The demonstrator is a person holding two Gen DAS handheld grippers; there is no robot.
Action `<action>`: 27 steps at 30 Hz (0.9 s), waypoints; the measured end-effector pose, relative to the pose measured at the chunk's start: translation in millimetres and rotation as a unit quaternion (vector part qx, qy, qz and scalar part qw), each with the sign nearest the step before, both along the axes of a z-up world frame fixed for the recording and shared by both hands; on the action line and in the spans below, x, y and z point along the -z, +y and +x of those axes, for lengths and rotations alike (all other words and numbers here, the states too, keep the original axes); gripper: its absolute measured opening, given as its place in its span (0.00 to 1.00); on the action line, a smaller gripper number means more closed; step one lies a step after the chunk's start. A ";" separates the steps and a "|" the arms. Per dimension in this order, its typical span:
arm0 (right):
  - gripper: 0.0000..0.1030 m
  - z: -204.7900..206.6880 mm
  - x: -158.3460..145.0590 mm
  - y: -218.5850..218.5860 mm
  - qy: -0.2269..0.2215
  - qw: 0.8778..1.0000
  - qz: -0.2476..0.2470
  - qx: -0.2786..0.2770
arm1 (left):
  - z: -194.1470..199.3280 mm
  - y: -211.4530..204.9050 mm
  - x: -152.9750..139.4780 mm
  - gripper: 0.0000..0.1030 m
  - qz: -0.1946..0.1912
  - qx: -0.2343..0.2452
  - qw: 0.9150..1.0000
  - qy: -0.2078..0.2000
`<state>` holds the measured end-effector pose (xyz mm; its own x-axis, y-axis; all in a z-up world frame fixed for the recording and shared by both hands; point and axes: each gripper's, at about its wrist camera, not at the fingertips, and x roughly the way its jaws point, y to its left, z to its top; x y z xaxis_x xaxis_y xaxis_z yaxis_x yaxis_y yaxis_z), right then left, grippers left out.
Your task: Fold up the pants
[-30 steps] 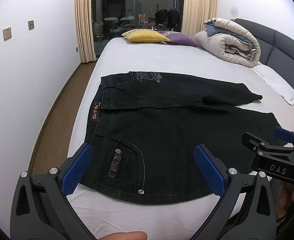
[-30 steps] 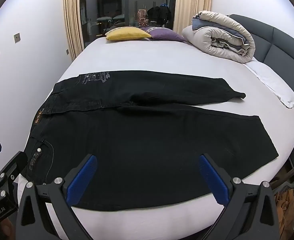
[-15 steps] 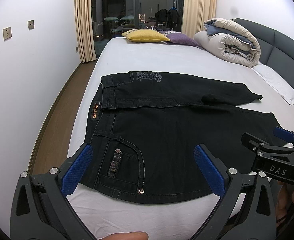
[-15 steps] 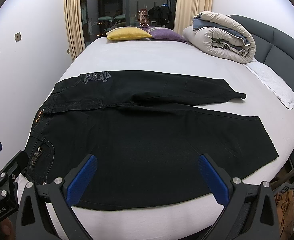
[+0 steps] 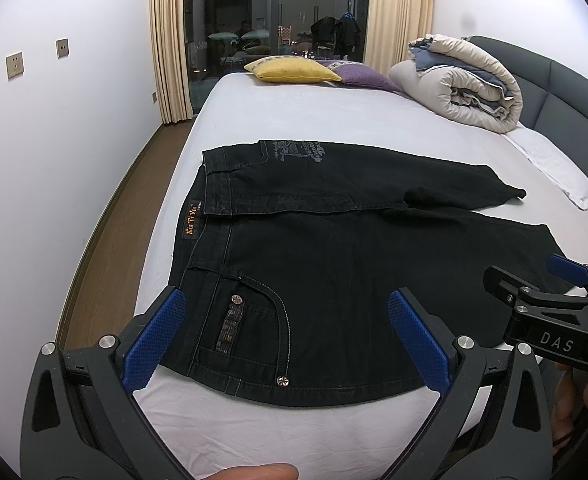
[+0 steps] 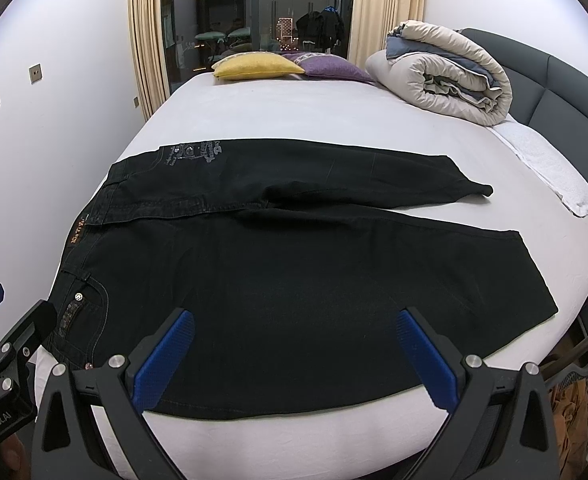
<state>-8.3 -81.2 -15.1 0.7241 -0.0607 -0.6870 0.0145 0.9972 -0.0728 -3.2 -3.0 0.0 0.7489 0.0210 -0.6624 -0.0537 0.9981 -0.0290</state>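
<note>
Black jeans (image 5: 334, 264) lie flat on bed (image 5: 314, 120), legs running rightward. Left tool (image 5: 286, 336) nearest waistband, right tool (image 6: 294, 348) nearest legs; both wide open, empty.

- Left gripper (image 5: 284, 338): shifted marginally; pants (image 5: 334, 248) sit slightly higher between its fingers.
- Right gripper (image 6: 294, 354): drifted slightly forward over pants.

Bare sheet (image 6: 294, 112) beyond pants (image 6: 294, 280)
</note>
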 end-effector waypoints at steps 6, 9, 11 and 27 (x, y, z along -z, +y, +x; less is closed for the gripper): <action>1.00 -2.4 1.7 1.3 0.001 1.000 0.000 0.000 | -0.2 0.5 0.8 1.00 0.000 0.000 1.000 0.000; 1.00 -2.1 1.0 0.1 0.000 1.000 0.000 0.000 | 0.0 0.3 0.8 1.00 0.000 0.000 1.000 0.001; 1.00 -2.3 1.6 0.8 0.001 1.000 0.000 0.000 | -0.6 0.1 0.8 1.00 0.000 0.000 1.000 0.001; 1.00 -2.1 1.1 -0.4 0.002 1.000 0.001 0.000 | 0.4 -0.1 9.3 1.00 0.000 0.000 1.000 0.003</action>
<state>-10.4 -81.5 -16.2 0.7218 -0.0592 -0.6896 0.0135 0.9974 -0.0714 -2.8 -3.1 -9.3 0.7455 0.0208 -0.6662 -0.0533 0.9982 -0.0285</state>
